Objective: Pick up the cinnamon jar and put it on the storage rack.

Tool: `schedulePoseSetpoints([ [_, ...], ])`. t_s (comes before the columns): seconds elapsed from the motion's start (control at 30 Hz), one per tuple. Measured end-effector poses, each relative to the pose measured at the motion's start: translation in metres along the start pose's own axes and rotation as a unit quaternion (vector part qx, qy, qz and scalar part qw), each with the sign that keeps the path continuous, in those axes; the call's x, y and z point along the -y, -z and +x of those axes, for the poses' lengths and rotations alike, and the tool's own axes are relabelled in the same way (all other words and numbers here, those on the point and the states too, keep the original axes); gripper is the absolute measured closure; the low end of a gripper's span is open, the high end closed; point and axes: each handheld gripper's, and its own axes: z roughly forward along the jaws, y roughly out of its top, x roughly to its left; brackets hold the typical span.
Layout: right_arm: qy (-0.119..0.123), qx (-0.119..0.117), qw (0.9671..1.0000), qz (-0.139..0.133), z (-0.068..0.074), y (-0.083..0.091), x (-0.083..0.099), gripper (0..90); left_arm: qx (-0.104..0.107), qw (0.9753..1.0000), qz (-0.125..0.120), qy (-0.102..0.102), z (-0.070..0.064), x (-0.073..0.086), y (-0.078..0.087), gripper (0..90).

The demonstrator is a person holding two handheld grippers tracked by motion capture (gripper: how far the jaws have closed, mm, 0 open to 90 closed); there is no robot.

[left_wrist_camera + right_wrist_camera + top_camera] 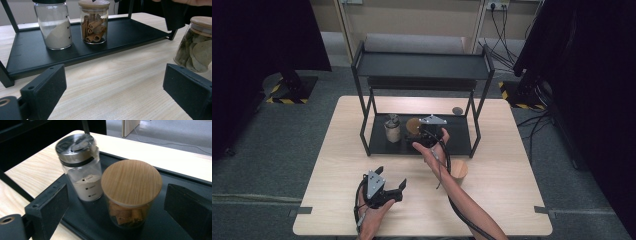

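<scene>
A glass jar of cinnamon sticks (131,192) with a wooden lid stands on the black lower tray (172,177) of a shelf rack. My right gripper (120,202) is open, one jaw on each side of this jar and neither touching it. In the high view the right gripper (418,132) reaches onto the tray beside the cinnamon jar (413,125). To its left is a jar of white powder (82,170) with a metal lid. My left gripper (390,177) rests open near the table's front edge, holding nothing. Its own view shows the left gripper (115,92) facing the tray.
A jar of bay leaves (458,170) with a wooden lid stands on the table in front of the rack's right leg. The rack's upper shelf (422,65) overhangs the tray. A small dark disc (457,110) lies behind the rack. Bare wood surrounds the left gripper.
</scene>
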Motion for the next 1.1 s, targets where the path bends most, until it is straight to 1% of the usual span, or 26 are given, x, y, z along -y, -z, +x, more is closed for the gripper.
schedulePoseSetpoints([
  [0.1,0.003,0.0,1.0,-0.003,0.001,0.004,-0.001,5.9,0.0,1.0,-0.001,0.0,0.0,0.0,0.0,4.4],
  [0.23,0.001,-0.004,1.0,-0.006,0.0,0.008,-0.001,5.9,0.0,1.0,-0.001,0.001,0.0,0.0,0.0,4.4],
  [0.57,0.0,-0.016,0.9998,-0.014,-0.001,0.017,0.004,5.9,-0.001,1.0,-0.001,0.001,0.0,0.0,0.0,4.4],
  [0.9,0.004,-0.04,0.9988,-0.027,-0.004,0.031,0.013,5.9,-0.001,1.0,-0.001,0.001,-0.001,0.0,0.0,4.4],
  [1.1,0.001,-0.05,0.9982,-0.032,-0.006,0.039,0.018,5.9,-0.002,1.0,0.0,0.0,-0.001,0.0,0.0,4.4],
])
